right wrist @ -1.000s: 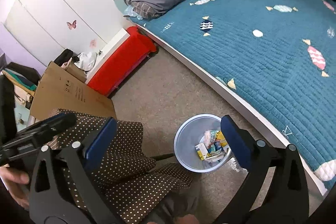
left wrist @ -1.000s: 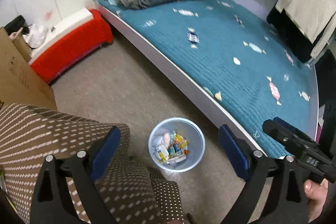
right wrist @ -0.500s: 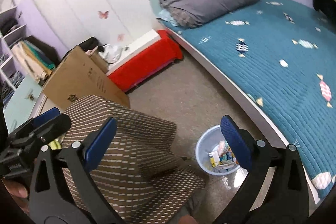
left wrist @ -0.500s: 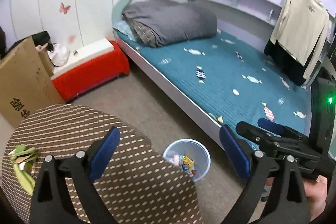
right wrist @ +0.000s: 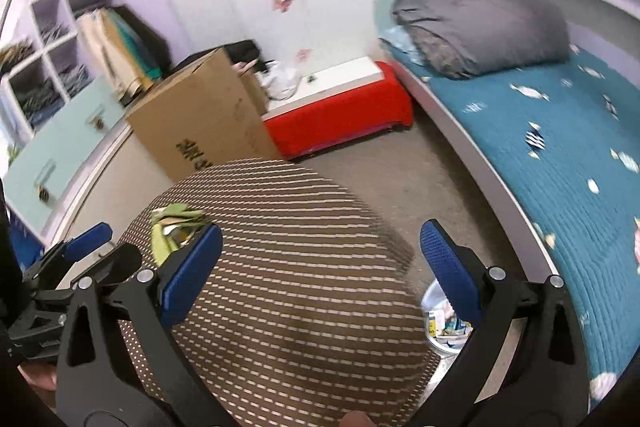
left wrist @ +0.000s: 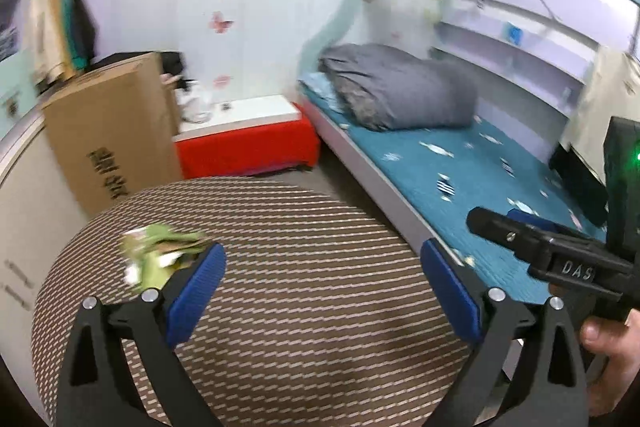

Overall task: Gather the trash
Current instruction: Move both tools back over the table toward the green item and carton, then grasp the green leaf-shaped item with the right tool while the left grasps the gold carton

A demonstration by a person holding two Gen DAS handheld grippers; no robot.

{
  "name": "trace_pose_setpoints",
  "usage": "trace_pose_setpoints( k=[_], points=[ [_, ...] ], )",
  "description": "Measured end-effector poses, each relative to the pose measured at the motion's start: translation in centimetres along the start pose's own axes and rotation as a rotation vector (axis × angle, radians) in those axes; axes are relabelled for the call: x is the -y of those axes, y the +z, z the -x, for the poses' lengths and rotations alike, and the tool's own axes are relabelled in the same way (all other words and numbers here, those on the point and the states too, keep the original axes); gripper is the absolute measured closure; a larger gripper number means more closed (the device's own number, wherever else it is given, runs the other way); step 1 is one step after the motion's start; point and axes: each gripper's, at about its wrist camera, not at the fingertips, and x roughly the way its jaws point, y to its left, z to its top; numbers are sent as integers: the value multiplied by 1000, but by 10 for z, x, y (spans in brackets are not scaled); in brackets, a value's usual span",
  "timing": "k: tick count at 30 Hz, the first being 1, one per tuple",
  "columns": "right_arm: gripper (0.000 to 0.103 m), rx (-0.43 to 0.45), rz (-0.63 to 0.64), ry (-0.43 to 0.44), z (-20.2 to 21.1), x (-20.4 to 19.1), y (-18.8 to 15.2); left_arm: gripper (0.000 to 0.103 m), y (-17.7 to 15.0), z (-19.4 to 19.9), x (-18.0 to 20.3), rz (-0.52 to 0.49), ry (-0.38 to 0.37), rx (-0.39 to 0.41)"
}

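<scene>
A crumpled green wrapper (left wrist: 158, 253) lies on the round brown table with a dotted cloth (left wrist: 288, 247), just past my left gripper's left pad. My left gripper (left wrist: 322, 287) hangs open above the table, nothing between its pads. In the right wrist view the same green wrapper (right wrist: 174, 227) sits left of my right gripper (right wrist: 320, 267), which is also open and empty over the table (right wrist: 304, 267). The white trash bin (right wrist: 442, 323) with several wrappers inside stands on the floor at the table's right edge, partly hidden by the right finger.
A cardboard box (left wrist: 108, 131) stands behind the table, with a red bench (left wrist: 248, 143) beside it. The bed with a teal cover (right wrist: 560, 163) and grey duvet (right wrist: 480, 27) runs along the right. Shelves (right wrist: 48, 27) fill the far left.
Both grippers have lifted and tilted up from the floor bin to the table top. The green wrapper has come into view near the left pads. Both stay open.
</scene>
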Motion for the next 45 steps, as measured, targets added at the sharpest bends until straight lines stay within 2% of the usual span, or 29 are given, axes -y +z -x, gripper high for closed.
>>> trace_pose_setpoints(
  k=[7, 13, 18, 23, 24, 26, 27, 29, 30, 32, 34, 39, 45],
  points=[
    [6, -53, 134, 71, -46, -85, -5, 7, -27, 19, -87, 115, 117, -3],
    [6, -100, 206, 95, -85, -138, -16, 7, -52, 34, -143, 193, 191, 11],
    [6, -109, 297, 100, -118, -180, -22, 7, -75, 34, -178, 252, 248, -10],
    [7, -137, 365, 96, -156, -211, -28, 7, -84, 32, -205, 295, 281, -19],
    [8, -138, 374, 96, -162, -214, -29, 7, -86, 32, -209, 302, 284, -19],
    [17, -145, 393, 96, -174, -221, -31, 7, -88, 31, -215, 320, 286, -23],
    [28, -155, 402, 95, -180, -222, -32, 7, -89, 29, -219, 327, 286, -25],
    [68, -196, 409, 108, -193, -223, -34, 7, -91, 26, -225, 340, 286, -31],
    [69, -204, 400, 116, -194, -221, -34, 7, -91, 24, -227, 346, 285, -36],
    [78, -193, 371, 147, -189, -213, -33, 7, -91, 20, -227, 347, 279, -42],
    [81, -179, 329, 182, -177, -200, -30, 7, -89, 16, -226, 340, 275, -42],
    [83, -170, 262, 196, -153, -165, -26, 7, -78, -2, -214, 304, 245, -56],
    [83, -178, 191, 198, -126, -121, -26, 7, -63, -32, -189, 226, 167, -75]
  ],
)
